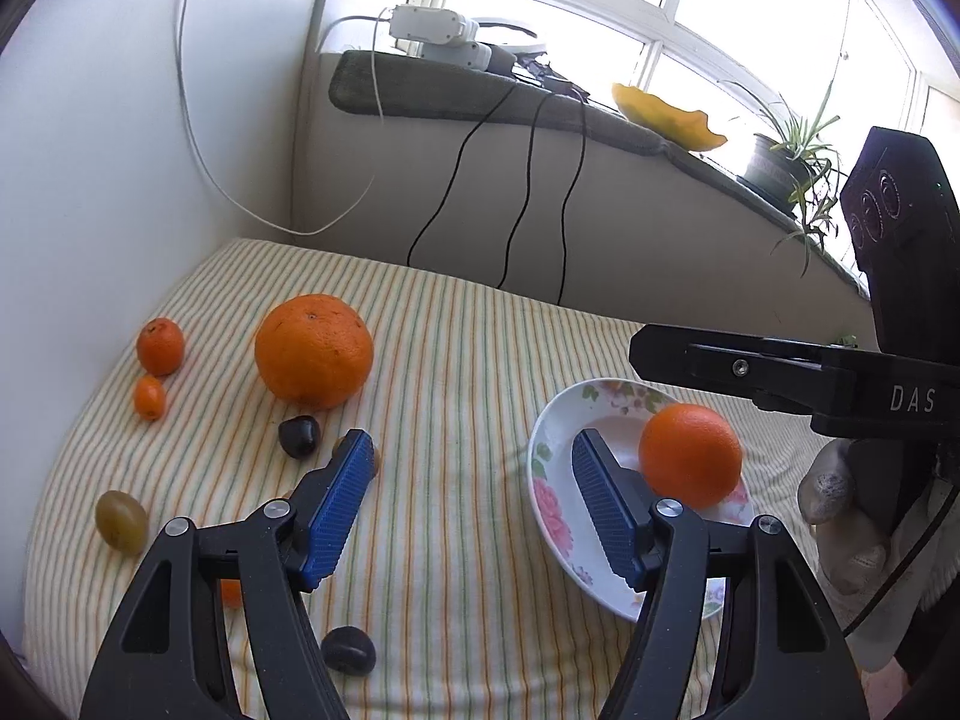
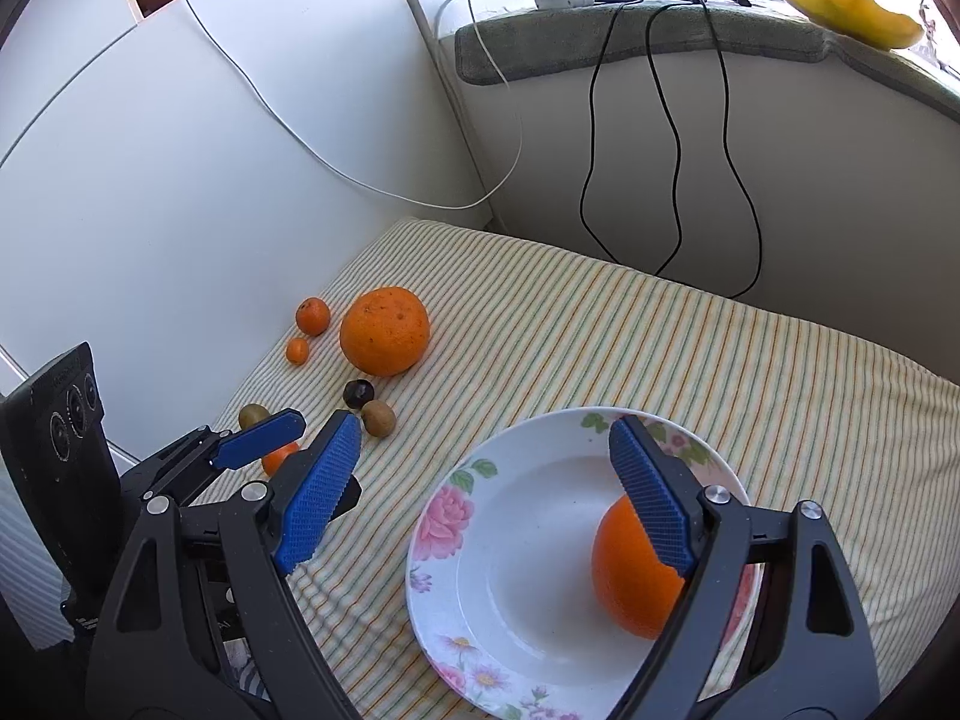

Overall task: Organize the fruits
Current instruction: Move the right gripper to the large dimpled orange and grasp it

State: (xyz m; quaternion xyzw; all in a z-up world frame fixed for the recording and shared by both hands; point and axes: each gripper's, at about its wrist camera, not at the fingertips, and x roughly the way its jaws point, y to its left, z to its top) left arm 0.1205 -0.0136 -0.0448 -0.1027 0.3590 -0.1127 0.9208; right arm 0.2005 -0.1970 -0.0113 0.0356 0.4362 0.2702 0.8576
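Observation:
A flowered white plate (image 2: 480,546) (image 1: 555,438) lies on the striped cloth at the right, with one orange (image 2: 630,576) (image 1: 690,456) in it. A big orange (image 1: 313,350) (image 2: 384,330) sits at the back left, with two small orange fruits (image 1: 159,346) (image 2: 312,316) beside it. Dark plums (image 1: 299,435) (image 2: 358,393) and green fruits (image 1: 121,521) (image 2: 378,417) lie loose in front. My left gripper (image 1: 471,507) is open and empty above the cloth between the loose fruit and the plate. My right gripper (image 2: 486,492) is open over the plate, with the orange behind its right finger.
A windowsill (image 1: 480,102) with chargers, black cables, a yellow dish (image 1: 666,114) and a potted plant (image 1: 786,162) runs behind the bed. A white wall (image 1: 90,150) bounds the left side. A white cable hangs down it.

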